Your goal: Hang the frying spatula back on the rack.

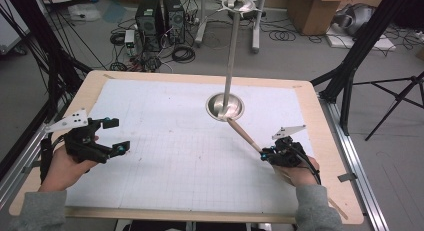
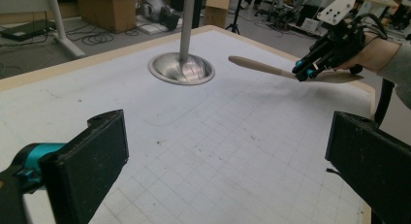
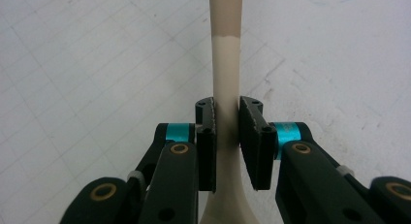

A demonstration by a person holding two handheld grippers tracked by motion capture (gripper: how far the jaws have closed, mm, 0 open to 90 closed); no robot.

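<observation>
My right gripper point(image 1: 267, 153) point(image 3: 226, 107) is shut on a beige wooden utensil point(image 1: 245, 135) point(image 3: 226, 64), clamping its handle just above where it widens. The handle runs up and left, and its tip lies close to the rim of a round metal base point(image 1: 219, 110) point(image 2: 181, 71) from which a metal pole point(image 1: 231, 56) rises. The left gripper view shows the same right gripper point(image 2: 303, 71) and utensil point(image 2: 257, 66) held a little above the mat. My left gripper point(image 1: 116, 136) point(image 2: 228, 156) hovers at the table's left, open wide with nothing between its jaws.
A white gridded mat point(image 1: 165, 141) covers the wooden table point(image 1: 320, 141). On the floor beyond stand computer towers point(image 1: 159, 16), cables and cardboard boxes point(image 1: 315, 8). Black tripod legs point(image 1: 360, 56) rise past the table's right edge.
</observation>
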